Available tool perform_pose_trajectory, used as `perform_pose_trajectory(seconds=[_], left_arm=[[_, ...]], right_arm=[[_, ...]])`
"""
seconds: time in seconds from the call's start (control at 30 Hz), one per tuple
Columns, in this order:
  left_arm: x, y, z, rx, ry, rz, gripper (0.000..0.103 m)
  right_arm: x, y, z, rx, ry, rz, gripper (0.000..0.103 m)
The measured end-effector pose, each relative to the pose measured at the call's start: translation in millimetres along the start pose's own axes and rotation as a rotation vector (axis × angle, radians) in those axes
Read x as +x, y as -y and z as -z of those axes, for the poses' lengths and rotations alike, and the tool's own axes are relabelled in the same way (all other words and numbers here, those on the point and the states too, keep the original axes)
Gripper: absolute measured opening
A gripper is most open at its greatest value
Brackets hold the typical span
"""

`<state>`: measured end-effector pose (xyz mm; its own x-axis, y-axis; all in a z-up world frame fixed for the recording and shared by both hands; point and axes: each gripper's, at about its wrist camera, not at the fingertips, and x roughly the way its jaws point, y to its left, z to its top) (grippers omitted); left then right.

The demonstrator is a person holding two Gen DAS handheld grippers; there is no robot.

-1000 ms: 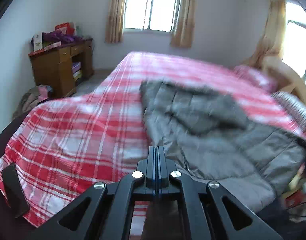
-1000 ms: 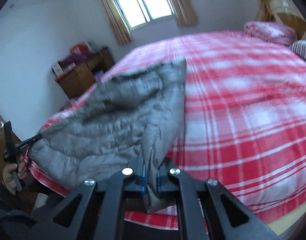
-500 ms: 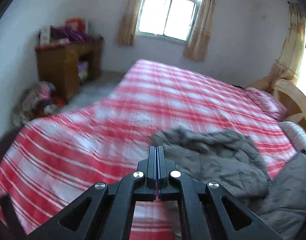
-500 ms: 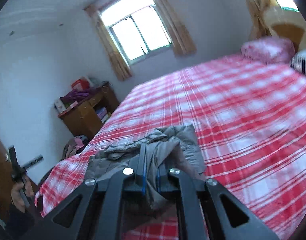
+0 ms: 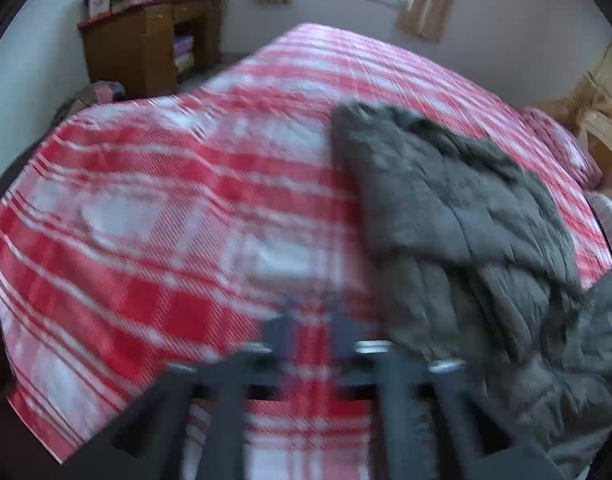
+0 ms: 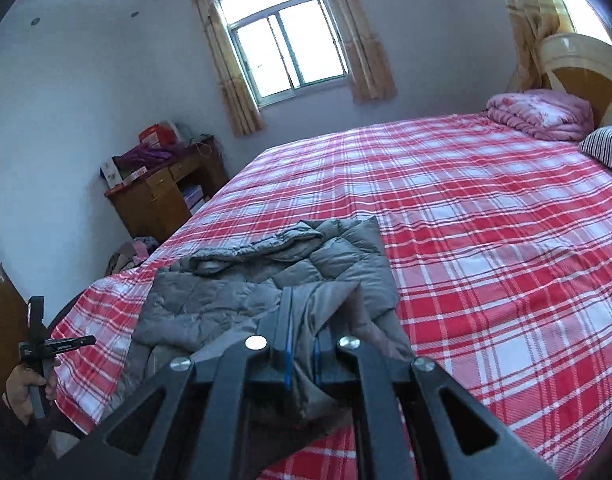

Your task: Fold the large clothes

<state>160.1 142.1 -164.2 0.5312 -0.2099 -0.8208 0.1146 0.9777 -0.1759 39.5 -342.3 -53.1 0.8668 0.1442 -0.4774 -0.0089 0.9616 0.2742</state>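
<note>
A grey quilted jacket (image 6: 234, 284) lies bunched near the front edge of the bed with the red plaid cover (image 6: 466, 216). My right gripper (image 6: 302, 312) is shut on a fold of the jacket's edge, which hangs between its fingers. In the left wrist view the jacket (image 5: 458, 208) lies to the right on the plaid cover (image 5: 166, 200). My left gripper (image 5: 312, 320) is blurred by motion; its fingers stand apart with nothing between them, over bare cover left of the jacket. It also shows in the right wrist view (image 6: 46, 344), held in a hand at the far left.
A wooden desk (image 6: 166, 196) with boxes stands by the far left wall, with a heap of clothes (image 6: 134, 252) on the floor beside it. A pink folded quilt (image 6: 542, 112) and a striped pillow (image 6: 606, 148) lie at the headboard (image 6: 582, 76).
My left gripper has opened and swung down toward the bed, empty. My right gripper has kept hold of the jacket, which now lies more gathered near the front edge.
</note>
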Motion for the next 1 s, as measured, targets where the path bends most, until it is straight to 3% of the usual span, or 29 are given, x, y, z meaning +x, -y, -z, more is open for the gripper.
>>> perform_pose_trajectory(seconds=[0.03, 0.13, 0.33, 0.53, 0.6, 0.67, 0.7, 0.73, 0.8, 0.87, 1.0], left_arm=[[-2.9, 7.0, 5.7, 0.018, -0.003, -0.001, 0.090], [-13.8, 25.8, 34.9, 0.037, -0.030, 0.015, 0.090], [-23.8, 34.8, 72.2, -0.039, -0.115, 0.022, 0.090], [-17.1, 45.8, 101.8, -0.036, -0.219, 0.102, 0.090], [-7.7, 52.8, 107.8, -0.039, -0.268, 0.182, 0.089], [-1.1, 59.8, 109.9, -0.029, -0.309, 0.226, 0.063], [0.3, 63.4, 111.6, -0.017, -0.327, 0.258, 0.024], [-0.4, 67.3, 111.1, -0.003, -0.336, 0.285, 0.013], [-20.1, 71.2, 99.5, 0.038, -0.264, 0.316, 0.006], [-41.1, 67.3, 80.8, 0.036, -0.193, 0.328, 0.005], [-87.4, 61.1, 17.1, 0.064, -0.030, 0.358, 0.005]], right_arm=[[-2.0, 0.7, 3.2, 0.001, 0.002, 0.003, 0.009], [-2.8, 11.2, 13.7, 0.023, -0.007, 0.016, 0.009], [-10.7, 20.0, 34.3, 0.045, -0.021, 0.022, 0.009], [-16.2, 10.4, 45.9, 0.027, -0.014, -0.011, 0.009], [-16.0, 8.2, 48.7, 0.026, -0.013, -0.022, 0.009], [-15.9, 5.9, 50.8, 0.026, -0.011, -0.032, 0.009], [-16.0, 5.0, 51.5, 0.026, -0.010, -0.034, 0.009], [-16.7, 3.9, 51.5, 0.025, -0.008, -0.037, 0.009], [-19.8, 2.8, 51.5, 0.025, 0.002, -0.040, 0.009], [-25.3, 3.0, 49.6, 0.033, 0.026, -0.043, 0.009], [-37.9, -0.2, 35.7, 0.035, 0.098, -0.055, 0.009]])
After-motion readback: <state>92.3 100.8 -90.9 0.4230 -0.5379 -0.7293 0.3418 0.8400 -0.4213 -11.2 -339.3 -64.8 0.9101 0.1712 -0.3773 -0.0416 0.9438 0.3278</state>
